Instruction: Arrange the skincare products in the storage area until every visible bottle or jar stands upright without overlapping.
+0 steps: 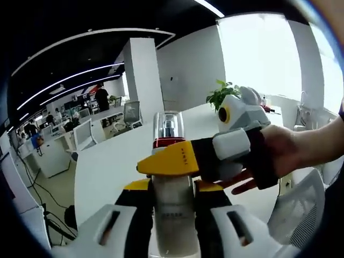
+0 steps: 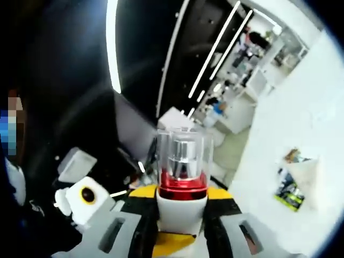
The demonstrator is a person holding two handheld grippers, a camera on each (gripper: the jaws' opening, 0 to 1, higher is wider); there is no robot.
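My left gripper [image 1: 171, 196] clenched on an upright pump bottle [image 1: 171, 209], clear cap [image 1: 168, 125] above a red band, my right gripper [image 1: 180, 159] clamping the same bottle [image 2: 181, 201] near its neck, white table [image 1: 107, 166] beyond.

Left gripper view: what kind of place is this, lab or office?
Most likely an open-plan office. Rows of desks with monitors and an office chair run behind a long white table, with strip ceiling lights above and a potted plant at the table's far end.

A green potted plant [image 1: 221, 94] stands on the far side of the white table [image 1: 115, 161], with an office chair [image 1: 131, 113] behind the table.
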